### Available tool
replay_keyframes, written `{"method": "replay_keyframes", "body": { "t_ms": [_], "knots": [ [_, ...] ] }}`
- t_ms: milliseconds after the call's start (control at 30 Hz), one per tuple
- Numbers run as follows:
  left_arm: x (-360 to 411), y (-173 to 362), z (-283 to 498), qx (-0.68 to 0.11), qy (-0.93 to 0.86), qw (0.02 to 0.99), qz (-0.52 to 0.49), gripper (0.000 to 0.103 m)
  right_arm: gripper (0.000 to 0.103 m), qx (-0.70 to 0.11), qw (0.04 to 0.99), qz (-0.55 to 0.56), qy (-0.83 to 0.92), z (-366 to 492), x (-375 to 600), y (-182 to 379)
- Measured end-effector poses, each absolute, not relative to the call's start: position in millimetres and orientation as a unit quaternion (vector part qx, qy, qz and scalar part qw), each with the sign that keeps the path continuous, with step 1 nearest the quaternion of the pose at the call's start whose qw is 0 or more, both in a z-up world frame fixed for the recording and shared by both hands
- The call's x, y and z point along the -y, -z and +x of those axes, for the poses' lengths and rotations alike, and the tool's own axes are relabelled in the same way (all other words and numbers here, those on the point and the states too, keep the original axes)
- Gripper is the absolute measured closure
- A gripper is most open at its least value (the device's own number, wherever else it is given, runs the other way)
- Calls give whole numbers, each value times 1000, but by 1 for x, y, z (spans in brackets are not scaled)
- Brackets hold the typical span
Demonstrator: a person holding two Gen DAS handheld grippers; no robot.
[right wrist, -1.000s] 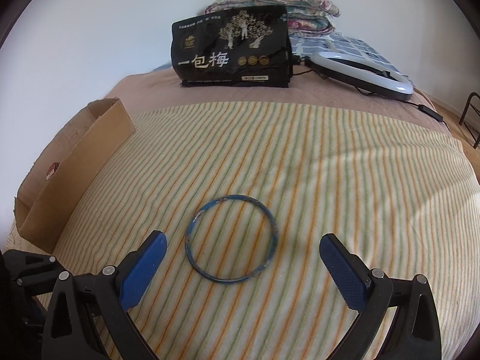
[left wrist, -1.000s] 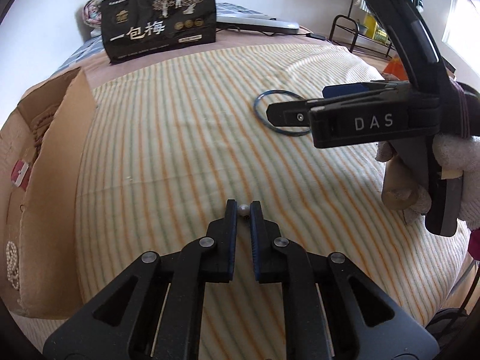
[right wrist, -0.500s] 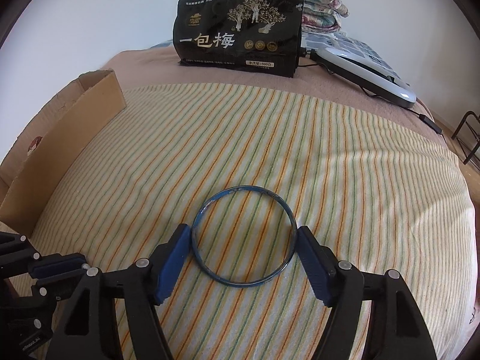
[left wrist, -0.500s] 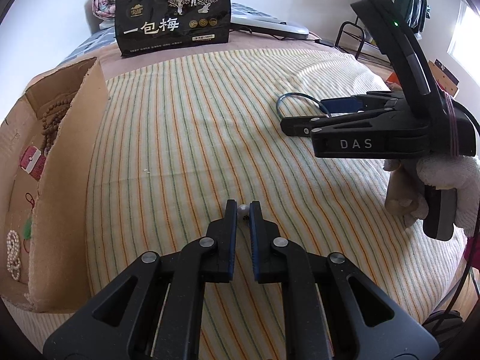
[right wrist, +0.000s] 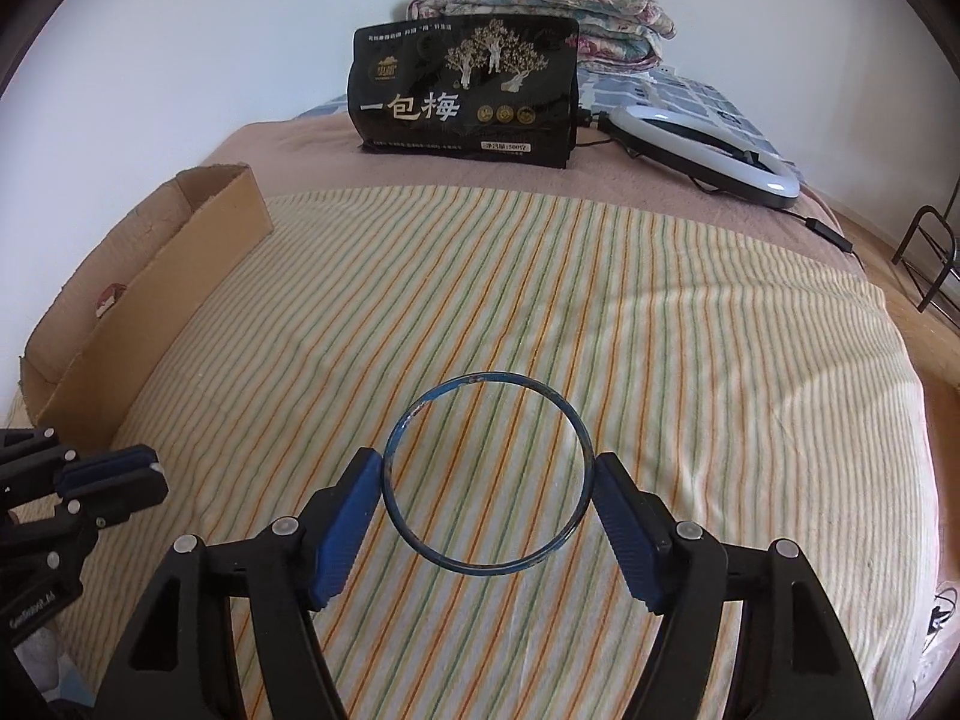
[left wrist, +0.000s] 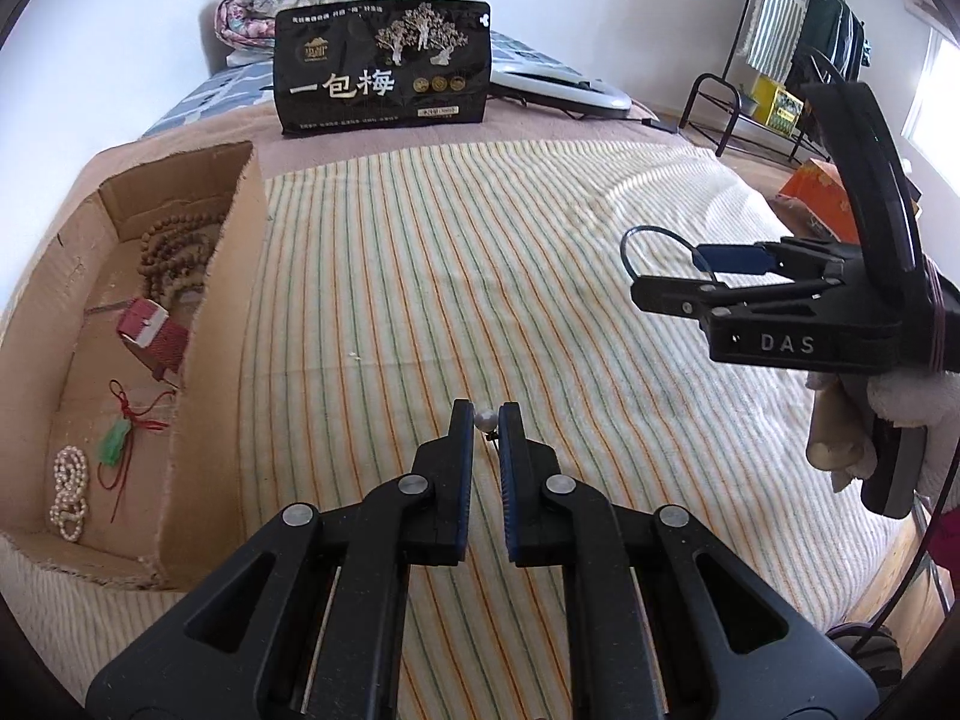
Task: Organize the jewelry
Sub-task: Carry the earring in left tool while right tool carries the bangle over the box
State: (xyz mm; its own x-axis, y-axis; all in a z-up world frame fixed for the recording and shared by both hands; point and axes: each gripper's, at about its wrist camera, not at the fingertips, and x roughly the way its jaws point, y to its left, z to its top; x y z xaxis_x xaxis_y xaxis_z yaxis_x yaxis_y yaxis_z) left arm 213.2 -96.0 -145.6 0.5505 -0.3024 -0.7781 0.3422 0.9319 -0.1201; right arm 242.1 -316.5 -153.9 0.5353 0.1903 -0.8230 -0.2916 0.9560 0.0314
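My left gripper (left wrist: 485, 420) is shut on a small white pearl earring (left wrist: 485, 418), held above the striped towel (left wrist: 420, 300). It shows at the left edge of the right wrist view too, as the left gripper (right wrist: 150, 476). My right gripper (right wrist: 487, 471) is shut on a thin blue bangle (right wrist: 480, 376), with a blue pad pressing on each side of the ring. In the left wrist view the right gripper (left wrist: 666, 273) is at the right, and an arc of the bangle (left wrist: 630, 237) sticks out past it. An open cardboard box (left wrist: 210, 360) stands left of the towel.
The box holds a brown bead strand (left wrist: 174, 252), a red case (left wrist: 147, 330), a green pendant on red cord (left wrist: 117, 438) and a pearl bracelet (left wrist: 69, 492). A black snack bag (right wrist: 462, 90) and a ring light (right wrist: 708, 150) lie at the back. A clothes rack (left wrist: 780, 60) stands right.
The right gripper's jaws came in from wide open and clamped the bangle. Both grippers have risen a little, and the left view now looks further into the box.
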Motion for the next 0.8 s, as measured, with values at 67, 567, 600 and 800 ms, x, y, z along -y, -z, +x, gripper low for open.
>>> {"method": "replay_keyframes", "body": {
  "t_ms": [67,567,600,800],
  "knots": [
    [94,138,210,-432,183,883,19,96,30,-459,876,-55,-138,237,317,148],
    [70,77,185,-379,174,909,14,96,30,-430,891,-51,-138,193,314,100],
    [67,73,184,-375,172,911,12,96,30,-428,892,-52,-138,191,312,96],
    [52,56,180,-360,166,918,12,96,30,-411,898,-49,-146,182,302,74]
  ]
}}
